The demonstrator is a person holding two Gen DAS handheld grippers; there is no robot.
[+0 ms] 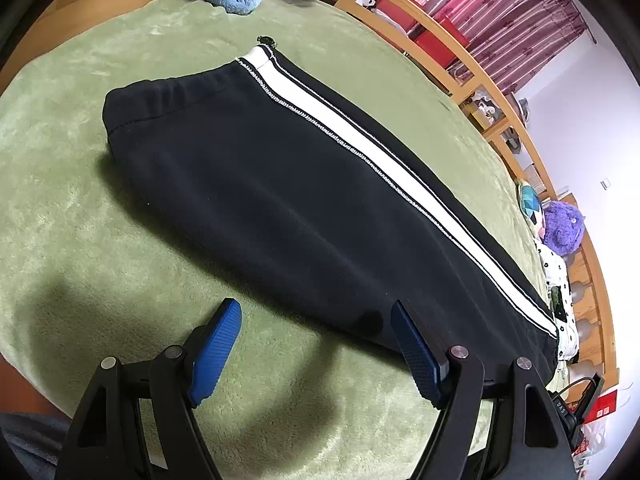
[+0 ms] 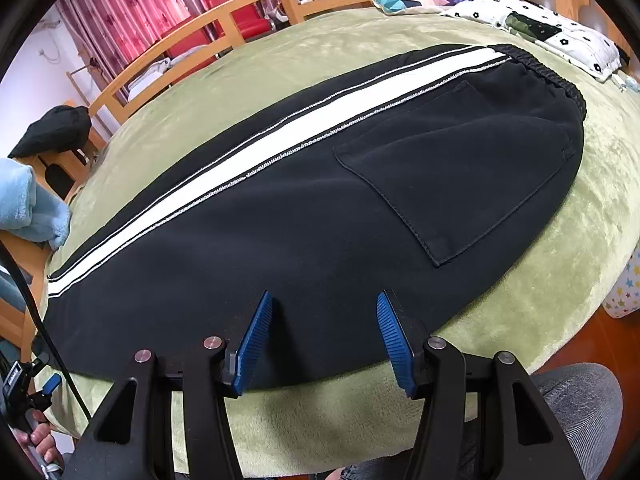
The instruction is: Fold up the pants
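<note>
While the pants (image 1: 288,184) lie flat on the green blanket (image 1: 80,208), both the left gripper (image 1: 316,312) and right gripper (image 2: 324,304) hover agape, seemingly untouching.

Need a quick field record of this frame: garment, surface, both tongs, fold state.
garment: black pants with white side stripe, laid flat, legs stacked
pocket: patch pocket faces up, near the elastic waistband
surface: green fleece blanket
left tongs: open, at the near edge toward the cuff end, gripping nothing
right tongs: open, over the near edge toward the waist end, gripping nothing
fold state: not yet folded across its length
</note>
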